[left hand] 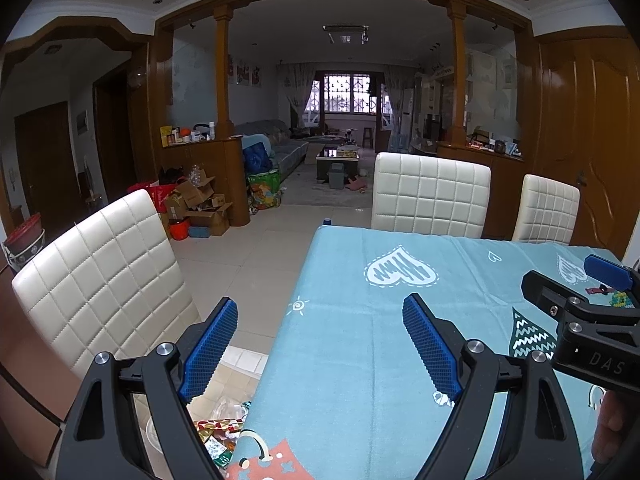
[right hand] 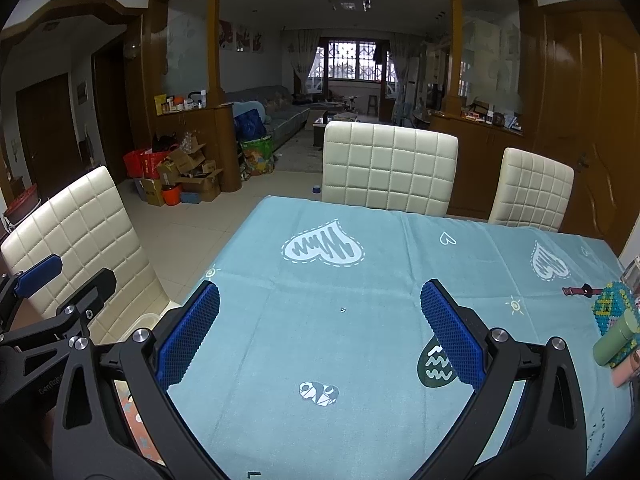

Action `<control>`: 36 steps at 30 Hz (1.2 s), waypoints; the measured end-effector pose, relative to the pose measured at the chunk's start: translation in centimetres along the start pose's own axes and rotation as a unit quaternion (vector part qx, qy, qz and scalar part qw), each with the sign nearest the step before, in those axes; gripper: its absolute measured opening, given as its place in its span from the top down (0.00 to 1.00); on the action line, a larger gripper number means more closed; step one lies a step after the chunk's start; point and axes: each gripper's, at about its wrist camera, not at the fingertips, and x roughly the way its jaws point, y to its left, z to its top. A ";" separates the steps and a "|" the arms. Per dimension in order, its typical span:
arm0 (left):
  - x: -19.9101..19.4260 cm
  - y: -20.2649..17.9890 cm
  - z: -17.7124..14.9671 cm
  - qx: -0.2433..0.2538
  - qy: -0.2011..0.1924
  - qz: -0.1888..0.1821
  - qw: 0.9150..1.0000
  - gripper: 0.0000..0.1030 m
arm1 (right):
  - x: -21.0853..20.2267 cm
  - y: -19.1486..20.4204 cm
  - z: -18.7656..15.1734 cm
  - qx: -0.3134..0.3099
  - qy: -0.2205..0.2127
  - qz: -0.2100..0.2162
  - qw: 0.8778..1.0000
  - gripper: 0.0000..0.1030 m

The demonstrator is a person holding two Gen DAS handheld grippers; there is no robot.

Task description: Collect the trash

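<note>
**Q:** Hovering above what, and why are both tools held like that?

**A:** Two black handheld grippers with blue ribbed pads hang side by side over a light blue tablecloth printed with white hearts (right hand: 360,352). The left gripper (left hand: 320,344) sits over the table's left edge, jaws spread wide, nothing between them. The right gripper (right hand: 320,332), over the middle, is likewise wide open and empty. Both tilt downward, probably readied to reach.

**Q:** Where is the trash?

**A:** A heap of crumpled clear plastic and colourful wrappers (left hand: 222,426) lies low beside the table edge, just under the left gripper's left finger; I cannot tell whether it sits in a container. A tiny white scrap (right hand: 343,310) lies on the cloth between the right gripper's fingers.

**Q:** And the room?

**A:** Cream quilted chairs (right hand: 390,168) ring the table. Beyond lie a pale tiled floor, cardboard boxes, and a wood-trimmed lounge.
</note>
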 end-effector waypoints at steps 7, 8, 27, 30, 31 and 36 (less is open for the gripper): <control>0.1 0.0 0.0 -0.002 0.003 -0.004 1.000 0.20 | 0.0 -0.1 0.1 0.001 0.001 -0.001 1.000 0.03; 0.1 0.0 0.0 -0.004 0.003 -0.003 1.000 0.20 | -0.1 -0.2 0.1 0.001 0.002 -0.001 1.000 0.03; 1.0 -0.4 0.0 -0.004 0.018 -0.013 1.000 0.20 | 0.1 -0.8 0.3 0.009 0.003 -0.006 1.000 0.03; 1.1 -0.4 0.0 -0.004 0.019 -0.014 1.000 0.20 | 0.2 -0.9 0.2 0.010 0.004 -0.007 1.000 0.03; 1.1 -0.4 0.1 -0.004 0.019 -0.014 1.000 0.20 | 0.2 -0.9 0.2 0.011 0.004 -0.007 1.000 0.03; 1.1 -0.8 0.0 0.001 0.019 -0.016 1.000 0.20 | 0.4 -0.9 0.1 0.014 0.006 -0.008 1.000 0.03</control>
